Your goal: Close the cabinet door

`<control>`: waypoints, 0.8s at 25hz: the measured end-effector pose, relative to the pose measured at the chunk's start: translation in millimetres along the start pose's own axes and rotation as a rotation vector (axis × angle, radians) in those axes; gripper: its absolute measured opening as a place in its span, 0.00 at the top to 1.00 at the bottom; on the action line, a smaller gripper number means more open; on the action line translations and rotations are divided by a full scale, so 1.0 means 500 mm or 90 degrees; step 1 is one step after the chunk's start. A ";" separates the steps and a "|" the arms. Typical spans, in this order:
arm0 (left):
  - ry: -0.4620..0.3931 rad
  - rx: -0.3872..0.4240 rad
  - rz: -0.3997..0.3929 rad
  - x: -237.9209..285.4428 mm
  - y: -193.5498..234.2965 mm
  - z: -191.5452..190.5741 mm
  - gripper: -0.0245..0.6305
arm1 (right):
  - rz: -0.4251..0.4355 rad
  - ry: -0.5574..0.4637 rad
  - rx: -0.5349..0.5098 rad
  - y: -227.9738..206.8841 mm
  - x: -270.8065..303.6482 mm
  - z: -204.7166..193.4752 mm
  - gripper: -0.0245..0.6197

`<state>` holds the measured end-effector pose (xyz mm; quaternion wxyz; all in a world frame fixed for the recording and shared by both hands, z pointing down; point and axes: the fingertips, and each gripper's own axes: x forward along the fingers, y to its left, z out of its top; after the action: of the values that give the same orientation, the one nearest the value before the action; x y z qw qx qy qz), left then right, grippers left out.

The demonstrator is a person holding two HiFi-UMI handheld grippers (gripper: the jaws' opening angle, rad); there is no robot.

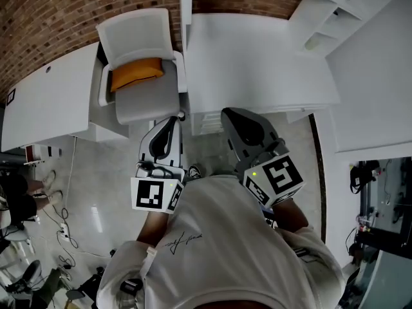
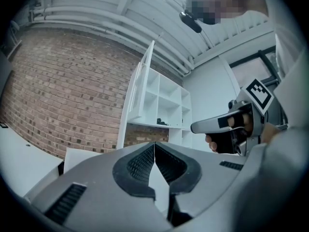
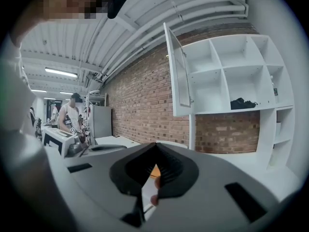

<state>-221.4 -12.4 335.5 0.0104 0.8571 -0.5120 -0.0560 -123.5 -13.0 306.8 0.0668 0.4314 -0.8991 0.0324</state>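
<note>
The white wall cabinet [image 3: 236, 76] hangs on a brick wall, and its door [image 3: 178, 71] stands swung open to the left of the shelves. A dark item [image 3: 243, 103] lies in one cubby. The left gripper view also takes in the open door [image 2: 140, 88] and shelves [image 2: 166, 100]. In the head view the cabinet [image 1: 335, 11] is at the upper right and the door [image 1: 186, 5] shows edge-on. My left gripper [image 1: 172, 120] and right gripper [image 1: 230, 113] are held close to my chest, well short of the door. Both are shut and hold nothing.
A white chair with an orange cushion [image 1: 135, 73] stands between two white desks [image 1: 257, 56] [image 1: 51, 102] below the cabinet. Cables [image 1: 64, 230] lie on the floor at the left. A person [image 3: 72, 117] stands far off beside equipment.
</note>
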 end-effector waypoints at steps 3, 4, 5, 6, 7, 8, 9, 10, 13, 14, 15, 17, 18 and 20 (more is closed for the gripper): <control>-0.007 -0.007 0.002 0.011 0.006 0.010 0.94 | -0.023 -0.027 -0.021 -0.014 0.028 0.040 0.92; -0.009 -0.019 -0.003 0.016 0.006 0.015 0.94 | -0.031 -0.036 -0.028 -0.021 0.039 0.055 0.92; -0.014 -0.034 -0.012 0.020 0.004 0.024 0.94 | -0.036 -0.045 -0.034 -0.027 0.051 0.069 0.92; -0.021 -0.046 -0.021 0.024 0.001 0.034 0.94 | -0.038 -0.053 -0.040 -0.031 0.063 0.081 0.92; -0.028 -0.046 -0.026 0.025 -0.003 0.043 0.94 | -0.040 -0.063 -0.043 -0.036 0.075 0.092 0.92; -0.035 -0.039 -0.026 0.026 -0.006 0.050 0.94 | -0.044 -0.074 -0.044 -0.041 0.086 0.103 0.92; -0.039 -0.030 -0.024 0.027 -0.007 0.055 0.94 | -0.048 -0.085 -0.045 -0.047 0.097 0.115 0.92; -0.041 -0.025 -0.019 0.028 -0.006 0.057 0.94 | -0.054 -0.095 -0.045 -0.054 0.108 0.126 0.92; -0.034 -0.030 -0.006 0.027 0.001 0.056 0.94 | -0.071 -0.103 -0.045 -0.072 0.139 0.149 0.92; -0.032 -0.033 -0.004 0.025 0.002 0.057 0.94 | -0.073 -0.102 -0.047 -0.076 0.150 0.155 0.92; -0.033 -0.034 -0.003 0.023 0.003 0.059 0.94 | -0.074 -0.103 -0.049 -0.080 0.161 0.162 0.92; -0.034 -0.028 0.000 0.024 0.010 0.062 0.94 | -0.073 -0.110 -0.052 -0.085 0.184 0.177 0.92; -0.032 -0.027 0.002 0.025 0.013 0.060 0.94 | -0.075 -0.114 -0.050 -0.088 0.194 0.182 0.92; -0.026 -0.028 0.003 0.026 0.016 0.052 0.94 | -0.083 -0.120 -0.048 -0.098 0.209 0.188 0.92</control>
<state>-225.0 -26.7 309.1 0.0188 0.8539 -0.5131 -0.0847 -158.7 -135.1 229.2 0.0004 0.4873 -0.8720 -0.0465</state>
